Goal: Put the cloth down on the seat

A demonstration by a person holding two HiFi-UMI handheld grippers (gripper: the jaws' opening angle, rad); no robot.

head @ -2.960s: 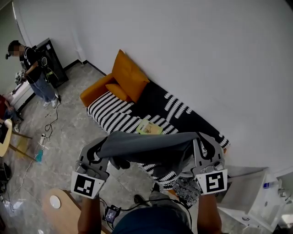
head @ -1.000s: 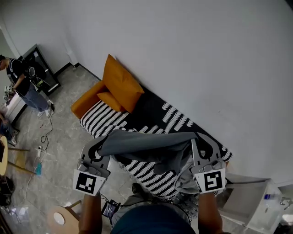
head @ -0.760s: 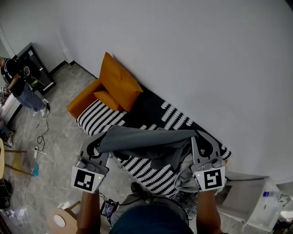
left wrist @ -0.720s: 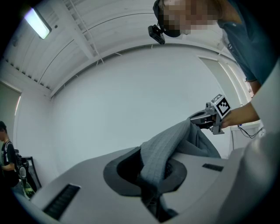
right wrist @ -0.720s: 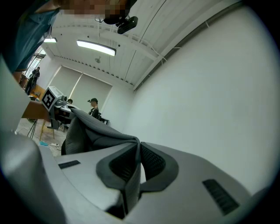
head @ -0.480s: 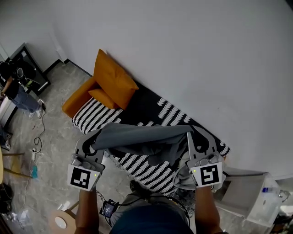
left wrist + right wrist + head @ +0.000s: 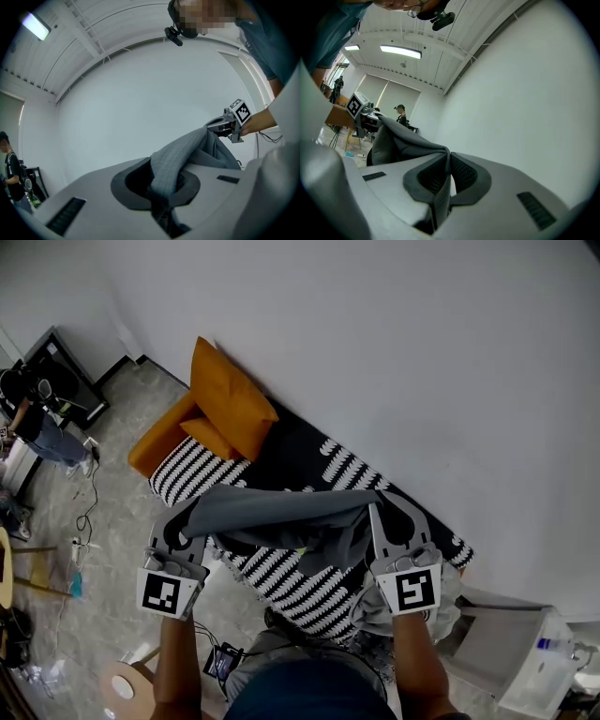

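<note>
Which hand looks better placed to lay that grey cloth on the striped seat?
Probably right: the right gripper, shut on the cloth, hangs over the seat; the left gripper, also gripping, hangs nearer its front edge.

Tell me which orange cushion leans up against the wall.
The bigger orange cushion, standing on edge; the smaller orange cushion lies low in front of it.

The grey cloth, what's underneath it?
The black-and-white striped seat lies below the grey cloth, stretched between left gripper and right gripper. The seat part directly beneath is hidden.
</note>
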